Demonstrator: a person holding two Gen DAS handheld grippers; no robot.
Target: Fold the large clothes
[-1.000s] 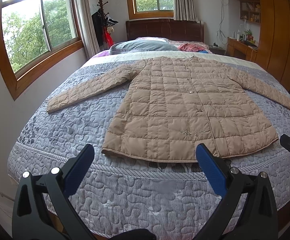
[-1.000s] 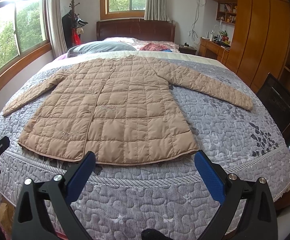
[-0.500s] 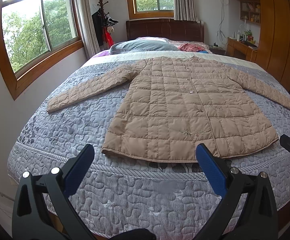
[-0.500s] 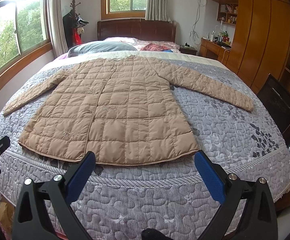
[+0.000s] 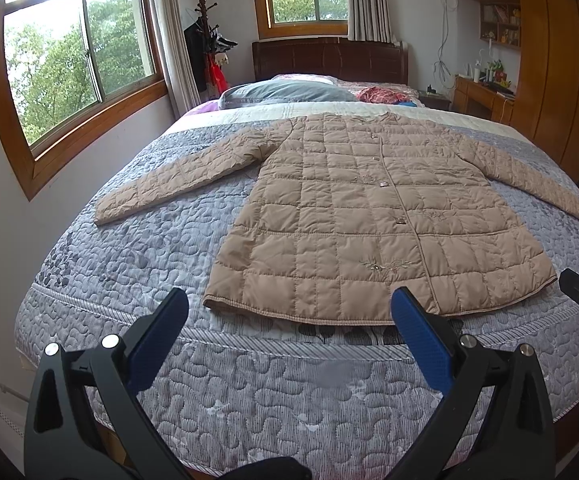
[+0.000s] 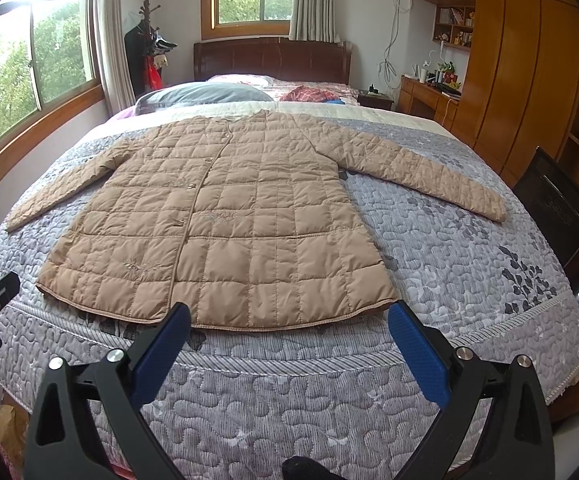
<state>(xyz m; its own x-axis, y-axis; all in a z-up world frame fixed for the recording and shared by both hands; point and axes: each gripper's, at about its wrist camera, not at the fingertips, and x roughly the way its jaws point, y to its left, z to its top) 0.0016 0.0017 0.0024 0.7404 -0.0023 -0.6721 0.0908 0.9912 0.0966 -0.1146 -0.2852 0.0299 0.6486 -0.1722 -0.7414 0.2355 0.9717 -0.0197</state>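
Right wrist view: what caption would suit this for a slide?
Open right gripper hovers at the foot of a bed where a tan quilted coat lies flat, sleeves spread.

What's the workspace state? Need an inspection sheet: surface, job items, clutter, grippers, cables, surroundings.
Surface: bed with grey quilted cover, flat.
Job's things: tan quilted coat laid flat, buttoned, both sleeves spread, hem toward the grippers.
Clutter: pillow and red cloth at the headboard end, apart from the coat.
Grippers: left gripper open, empty; right gripper open, empty; neither touches the coat.
Cables: cords on the far wall.
Surroundings: windows, coat rack, wooden wardrobe, desk.
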